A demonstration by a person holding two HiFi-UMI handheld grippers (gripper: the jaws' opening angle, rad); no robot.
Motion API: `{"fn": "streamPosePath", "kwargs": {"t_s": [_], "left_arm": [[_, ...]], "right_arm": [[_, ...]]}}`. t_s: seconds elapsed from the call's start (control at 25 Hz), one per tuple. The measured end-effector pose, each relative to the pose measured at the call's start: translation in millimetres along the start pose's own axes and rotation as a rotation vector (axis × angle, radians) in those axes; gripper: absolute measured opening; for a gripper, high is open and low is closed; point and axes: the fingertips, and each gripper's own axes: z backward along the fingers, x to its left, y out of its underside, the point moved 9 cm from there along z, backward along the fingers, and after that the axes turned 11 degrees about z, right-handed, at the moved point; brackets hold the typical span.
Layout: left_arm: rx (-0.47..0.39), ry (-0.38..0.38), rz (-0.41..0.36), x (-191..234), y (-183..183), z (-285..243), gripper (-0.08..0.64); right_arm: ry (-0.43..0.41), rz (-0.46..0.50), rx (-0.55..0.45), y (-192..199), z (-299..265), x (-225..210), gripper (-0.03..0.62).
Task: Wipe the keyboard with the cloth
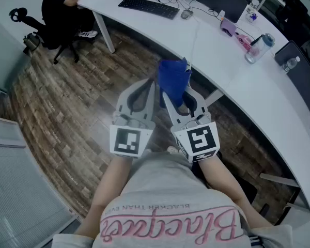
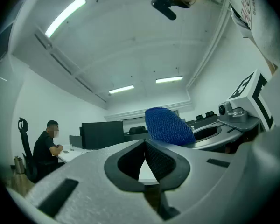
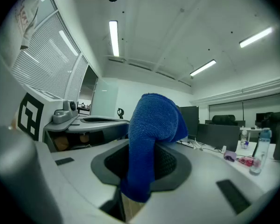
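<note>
Right tongs: clamped on blue microfibre cloth
Left tongs: closed, empty
Black keyboard: on white tabletop, well ahead of both
Between: wooden floor

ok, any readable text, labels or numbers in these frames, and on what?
"BLACKER THAN EVE": small print on the person's shirt, upside down in the head view, its end unreadable.
"Blac": start of the large pink script on the same shirt; the rest is unclear.
Marker cubes: square patterns only, no letters.
Bottle on the desk: label too small to read.
</note>
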Motion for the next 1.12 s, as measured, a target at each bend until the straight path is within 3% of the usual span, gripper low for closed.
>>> {"fn": "streamPosePath", "kwargs": {"t_s": [1.12], "left_arm": [[0.012,0.023,0.050,56,3,39,0.006]], "right_arm": [[0.026,-0.076,-0.018,-12,-25,57,0.097]]}}
